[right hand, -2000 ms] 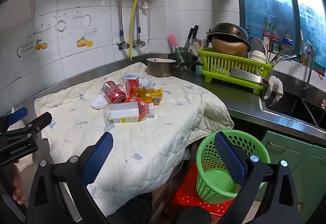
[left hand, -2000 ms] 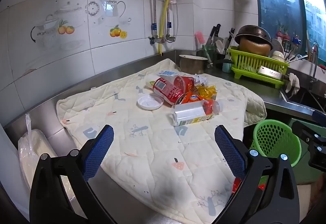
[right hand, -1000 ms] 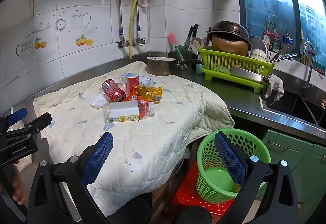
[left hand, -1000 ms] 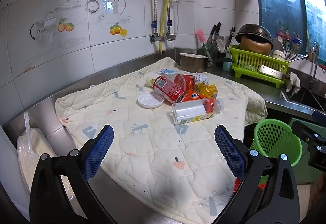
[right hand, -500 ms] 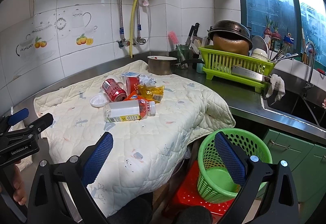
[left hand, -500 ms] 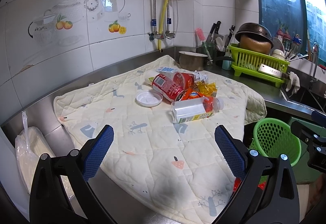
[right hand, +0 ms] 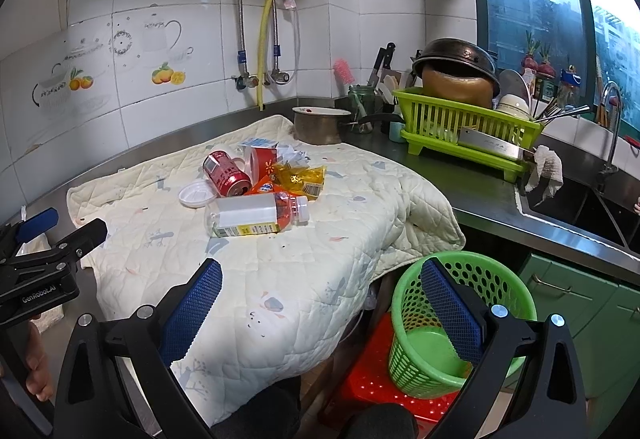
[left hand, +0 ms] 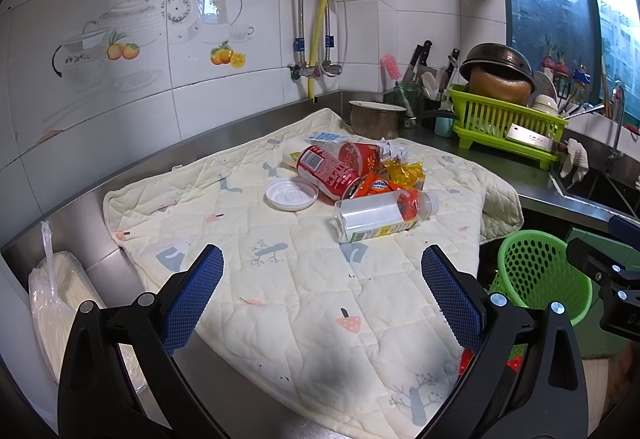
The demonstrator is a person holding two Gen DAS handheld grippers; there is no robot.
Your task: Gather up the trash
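Left gripper (left hand: 322, 293) wide apart, gripping nothing, hovering above near edge of quilt (left hand: 280, 279). Right gripper (right hand: 320, 299) likewise spread and bare, held off quilt's front corner, over green basket (right hand: 464, 331).

Trash bunched in one pile mid-quilt, well ahead of both grippers:
- clear bottle (left hand: 380, 215) on its side, nearest item, orange liquid at cap end, yellow label strip along lower side
- red can (left hand: 328, 171) lying tilted, open end toward bottle
- white lid (left hand: 292, 195) flat, just left of can, touching or nearly so (hard to tell)
- orange wrapper (left hand: 374, 185) between can and bottle
- yellow wrapper (left hand: 406, 173) just right of orange one
- red cup (left hand: 358, 157) on its side behind can, crumpled paper and blue-white packet beyond it

Basket standing on red crate (right hand: 368, 379) below counter edge, at quilt's right overhang — only green bottom visible inside.

Farther back on steel counter (left hand: 532, 175): metal pot (left hand: 376, 117) at quilt's far corner, green dish rack (left hand: 504, 123) with dark pan upturned on top and cleaver on its front — sink (right hand: 580, 207) beyond, rag over its edge.

White bag (left hand: 60, 303) on counter left of quilt, beside left gripper.
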